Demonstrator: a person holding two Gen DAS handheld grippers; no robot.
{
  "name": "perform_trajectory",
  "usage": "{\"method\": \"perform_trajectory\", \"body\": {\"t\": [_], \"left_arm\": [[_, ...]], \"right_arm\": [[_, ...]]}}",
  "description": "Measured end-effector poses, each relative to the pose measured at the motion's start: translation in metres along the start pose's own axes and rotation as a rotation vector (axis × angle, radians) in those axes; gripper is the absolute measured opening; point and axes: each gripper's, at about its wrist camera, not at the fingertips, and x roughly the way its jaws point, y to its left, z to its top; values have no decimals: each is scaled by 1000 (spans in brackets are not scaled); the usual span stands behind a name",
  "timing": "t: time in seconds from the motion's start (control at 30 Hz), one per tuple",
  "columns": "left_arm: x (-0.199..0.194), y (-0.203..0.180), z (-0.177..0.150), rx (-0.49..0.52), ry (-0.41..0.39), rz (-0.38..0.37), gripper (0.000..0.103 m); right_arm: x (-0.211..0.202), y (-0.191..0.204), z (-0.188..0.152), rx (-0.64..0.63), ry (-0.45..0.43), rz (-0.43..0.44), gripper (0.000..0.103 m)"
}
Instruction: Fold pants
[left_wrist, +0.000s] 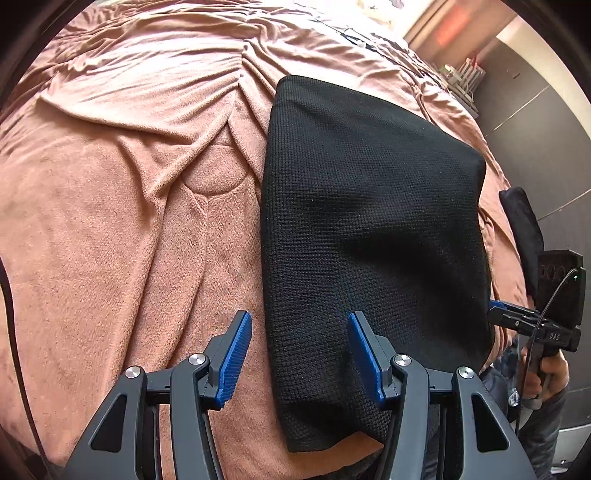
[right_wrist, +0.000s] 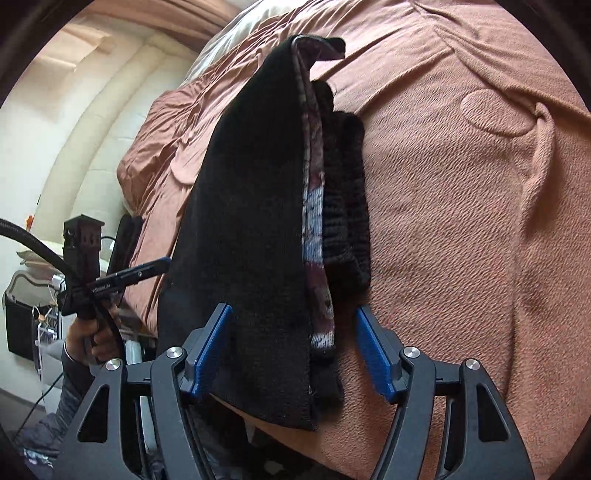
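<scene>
Here are the black knit pants (left_wrist: 373, 236), folded down into a compact stack and lying on the pink bedspread (left_wrist: 122, 206), right at the near edge of the bed, and it looks as if the folding is close to finished. The left gripper (left_wrist: 300, 354) hovers at the near end of the bundle with its jaws spread wide, one blue pad over the bedspread just left of the pants and the other over the black cloth itself, so the long left edge of the pants runs up between them; nothing is pinched. Over on the other side, the right gripper (right_wrist: 293, 350) also has its jaws spread, and from its camera the layered edge of the pants sits squarely between the pads, black knit layers stacked with a paler patterned lining showing among them. The left pad seems to touch the outer layer, though whether it presses is hard to tell. Judging by this, each gripper brackets one side of the stack to square it up or to close on all layers at once for a last fold or a lift, and a slipped inner layer is the risk.
</scene>
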Motion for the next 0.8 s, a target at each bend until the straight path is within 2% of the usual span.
{"method": "perform_trajectory", "body": {"t": [0.1,0.13,0.17,0.2,0.23,0.27,0.37,0.5,0.6,0.7,0.73,0.77,0.8], "left_arm": [[1,0,-2,-6,2,-1,57],[1,1,-3,-8,3,-2,57],[1,1,-4,-10,3,-3,57],[2,1,-4,-11,3,-4,57],[1,1,-4,-11,3,-5,57],[1,1,-4,-11,2,-5,57],[2,1,-4,-16,-1,-6,57],[5,2,-7,-14,4,2,57],[6,3,-8,-19,8,1,57],[3,7,-8,-31,-3,-13,57],[2,7,-8,-31,-11,-14,57],[0,9,-7,-33,-18,-17,57],[-2,10,-6,-36,-25,-20,57]], "right_arm": [[4,2,2,-43,7,-42,65],[3,4,3,-61,7,-56,59],[2,7,4,-84,7,-72,29],[1,9,5,-97,17,-82,11],[-1,9,6,-105,20,-90,10],[-4,12,7,-122,12,-100,3],[-20,21,9,-158,-22,-128,3],[-40,17,14,-141,-77,-173,2],[-37,8,16,-108,-42,-221,3],[-30,11,24,-90,-2,-229,8],[-34,11,27,-90,-15,-228,14],[-38,13,30,-89,-30,-216,28],[-43,18,31,-86,-48,-198,52]]}}
